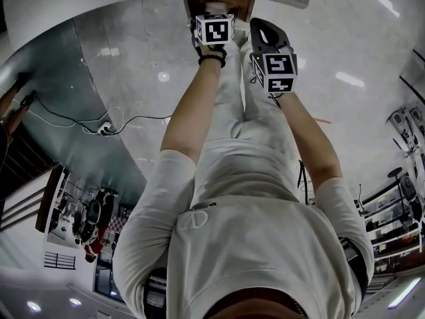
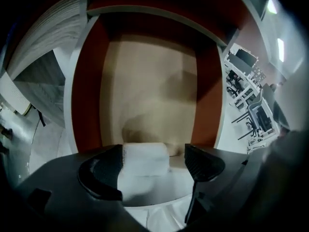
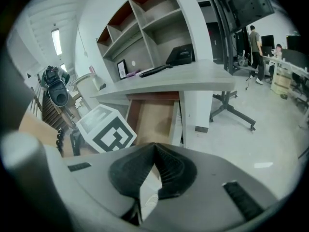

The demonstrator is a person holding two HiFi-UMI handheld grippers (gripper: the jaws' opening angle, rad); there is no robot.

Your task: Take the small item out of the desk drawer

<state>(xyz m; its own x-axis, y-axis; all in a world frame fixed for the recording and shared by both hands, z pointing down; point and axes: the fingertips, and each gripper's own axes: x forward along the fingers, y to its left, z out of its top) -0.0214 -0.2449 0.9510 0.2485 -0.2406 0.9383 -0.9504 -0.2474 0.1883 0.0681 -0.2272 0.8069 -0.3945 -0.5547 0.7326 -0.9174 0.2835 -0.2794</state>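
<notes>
The desk drawer (image 2: 87,91) is pulled out, with brown side walls and a bare tan floor. A small white block-shaped item (image 2: 145,158) lies at the drawer's near end. My left gripper (image 2: 154,161) is open around it: the item sits by the left pad, and a clear gap separates it from the right pad. In the head view the left gripper (image 1: 214,10) reaches into the drawer (image 1: 192,5) under its marker cube. My right gripper (image 1: 260,28) hangs just right of the drawer. In its own view the right gripper (image 3: 155,149) is shut with nothing between the pads.
The grey desk top (image 3: 183,79) runs above the drawer and carries a black device (image 3: 181,56), with open shelves (image 3: 145,23) behind. A chair base (image 3: 236,112) stands on the floor to the right. Cables (image 1: 99,126) lie on the floor at the left.
</notes>
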